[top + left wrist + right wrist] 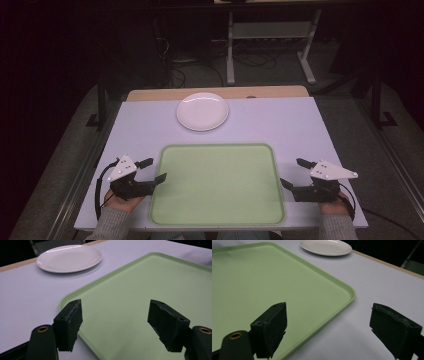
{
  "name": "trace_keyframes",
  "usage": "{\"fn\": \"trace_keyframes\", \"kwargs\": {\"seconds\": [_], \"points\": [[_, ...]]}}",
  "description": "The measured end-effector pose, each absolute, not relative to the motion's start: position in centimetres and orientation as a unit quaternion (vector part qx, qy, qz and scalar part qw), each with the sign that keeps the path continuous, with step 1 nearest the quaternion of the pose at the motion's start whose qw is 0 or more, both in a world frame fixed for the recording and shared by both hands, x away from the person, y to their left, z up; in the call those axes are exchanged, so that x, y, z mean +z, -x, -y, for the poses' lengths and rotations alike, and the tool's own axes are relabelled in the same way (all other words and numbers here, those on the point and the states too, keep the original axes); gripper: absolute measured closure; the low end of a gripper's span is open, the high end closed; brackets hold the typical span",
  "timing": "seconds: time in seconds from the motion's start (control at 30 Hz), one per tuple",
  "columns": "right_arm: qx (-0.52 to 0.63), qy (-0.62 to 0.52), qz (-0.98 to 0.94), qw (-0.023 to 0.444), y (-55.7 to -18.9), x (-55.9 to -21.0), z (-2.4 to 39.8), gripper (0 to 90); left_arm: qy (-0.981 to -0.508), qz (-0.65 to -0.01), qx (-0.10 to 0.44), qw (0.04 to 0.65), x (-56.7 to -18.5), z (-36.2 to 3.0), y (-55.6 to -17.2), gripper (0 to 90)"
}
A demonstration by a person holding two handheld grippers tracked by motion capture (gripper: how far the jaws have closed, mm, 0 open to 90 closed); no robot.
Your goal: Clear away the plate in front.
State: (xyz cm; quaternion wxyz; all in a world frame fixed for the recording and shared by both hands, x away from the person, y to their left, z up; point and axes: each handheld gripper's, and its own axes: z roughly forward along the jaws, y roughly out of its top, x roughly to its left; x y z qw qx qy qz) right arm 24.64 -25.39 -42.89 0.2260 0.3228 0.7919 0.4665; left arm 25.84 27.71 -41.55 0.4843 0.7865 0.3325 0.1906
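Looking down from the high view, I have the left gripper (156, 170) just beside the left edge of the light green tray (218, 185), and the right gripper (292, 172) just beside its right edge. Both sit low over the pale table (140, 130), each with its jaws spread wide and nothing between them. In the left gripper view one jaw stands over the table and the other over the tray's near left part; I cannot tell whether either touches the rim. In the right gripper view the tray's corner lies between the two jaws, one over the green surface, the other over the table. The tray lies flat on the near half of the table, centred between my hands. A white plate (202, 111) rests beyond it on the far side, apart from the tray.
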Motion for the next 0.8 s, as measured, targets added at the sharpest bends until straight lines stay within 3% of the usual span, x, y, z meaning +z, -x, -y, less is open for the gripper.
{"fn": "trace_keyframes", "kwargs": {"seconds": [0.8], "points": [[0.475,-0.329,-0.784,0.227,-24.49,-42.80,25.67,13.3,-0.789,-0.329,0.185,0.485,-41.30,-27.08,-26.21,27.5]]}}
